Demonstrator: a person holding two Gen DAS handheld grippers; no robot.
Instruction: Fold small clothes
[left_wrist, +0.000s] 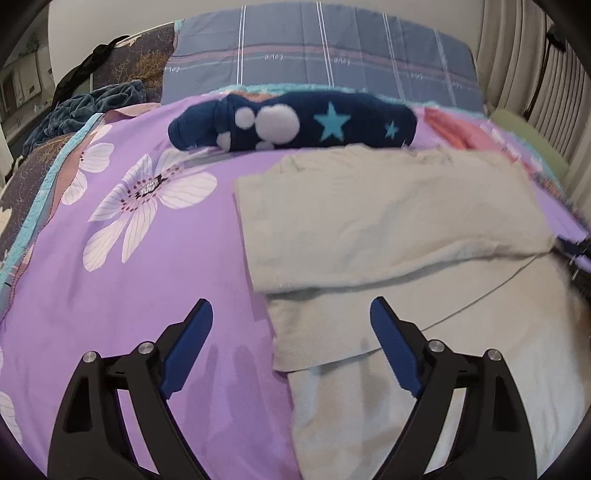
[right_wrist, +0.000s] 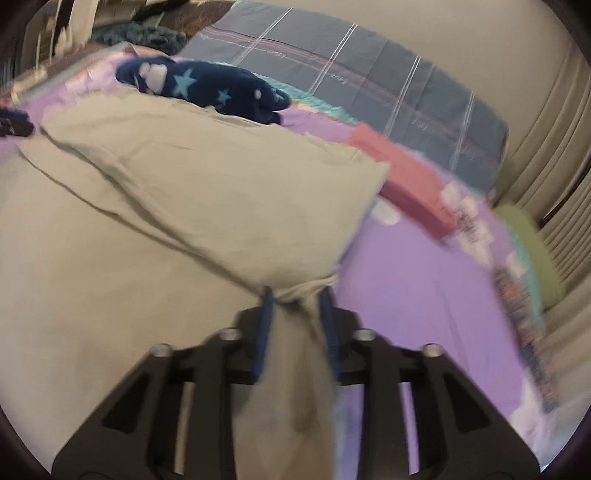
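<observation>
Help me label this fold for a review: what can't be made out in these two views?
- Beige garment: its near end runs off the left wrist view's bottom edge.
- Pink item: motion blur in the right wrist view hides what it is.
- Fabric inside the right gripper: bunched, so layers can't be counted.
- Left gripper: open, holding nothing.

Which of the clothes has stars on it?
The dark blue garment at the far end of the bed; the beige garment and pink one are plain.

txt: "love" | repeated, mirrored/upside-down | on grey-blue plaid pillow (left_wrist: 321, 48) stripe | no other legible txt
</observation>
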